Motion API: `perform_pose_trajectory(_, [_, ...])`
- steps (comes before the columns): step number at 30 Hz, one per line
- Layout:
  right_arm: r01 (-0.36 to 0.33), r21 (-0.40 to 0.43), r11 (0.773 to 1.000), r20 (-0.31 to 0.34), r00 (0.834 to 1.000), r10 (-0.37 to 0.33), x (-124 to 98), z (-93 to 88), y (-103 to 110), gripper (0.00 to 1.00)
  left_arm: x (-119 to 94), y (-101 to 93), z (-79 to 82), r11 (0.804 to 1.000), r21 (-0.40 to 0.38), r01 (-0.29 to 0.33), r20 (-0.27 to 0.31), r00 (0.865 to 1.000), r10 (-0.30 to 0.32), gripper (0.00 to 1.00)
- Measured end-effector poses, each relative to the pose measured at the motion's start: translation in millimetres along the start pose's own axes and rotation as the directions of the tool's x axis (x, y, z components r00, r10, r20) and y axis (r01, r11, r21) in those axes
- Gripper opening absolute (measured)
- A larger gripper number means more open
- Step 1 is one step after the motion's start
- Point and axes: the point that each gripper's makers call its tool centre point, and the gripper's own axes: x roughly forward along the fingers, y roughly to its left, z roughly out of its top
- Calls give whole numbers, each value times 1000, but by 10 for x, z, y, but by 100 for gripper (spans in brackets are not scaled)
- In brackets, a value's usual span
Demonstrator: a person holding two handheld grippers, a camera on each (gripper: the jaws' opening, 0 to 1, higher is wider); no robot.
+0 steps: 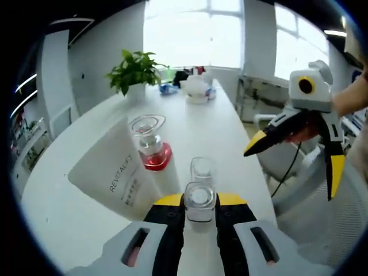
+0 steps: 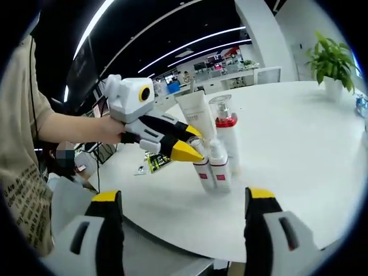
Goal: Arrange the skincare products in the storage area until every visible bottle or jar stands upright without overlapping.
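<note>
On the white round table (image 1: 69,218) stand several skincare items in a tight group. My left gripper (image 1: 200,200) is shut on a small white bottle (image 1: 199,202) with a clear cap. A second small bottle (image 1: 202,169) stands just behind it. A white Revitalift tube (image 1: 118,172) leans at the left, beside a clear-capped bottle with a red band (image 1: 152,146). In the right gripper view the left gripper (image 2: 192,142) reaches in over the two small bottles (image 2: 213,168), with the tube (image 2: 198,112) and red-banded bottle (image 2: 225,129) behind. My right gripper (image 2: 183,198) is open, off the table's edge.
A potted plant (image 1: 133,72) and several small items (image 1: 195,89) sit at the table's far end. The right gripper (image 1: 291,172) hangs open beyond the table's right edge, over a white mesh chair (image 1: 322,213). A person's arm and body (image 2: 23,172) are at the left.
</note>
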Motion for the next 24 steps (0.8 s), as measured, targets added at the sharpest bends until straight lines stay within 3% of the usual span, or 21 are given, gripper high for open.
perform_pose_trajectory(14, [5, -4, 1000, 4, 1000, -5, -22, 19, 9, 88, -17, -52, -25, 1000, -9, 8, -18, 1000, -8, 34])
perform_pose_trajectory(24, [-5, -27, 1000, 7, 1000, 6, 13, 103, 62, 89, -220, -190, -73, 1000, -8, 20, -40, 999, -21, 48])
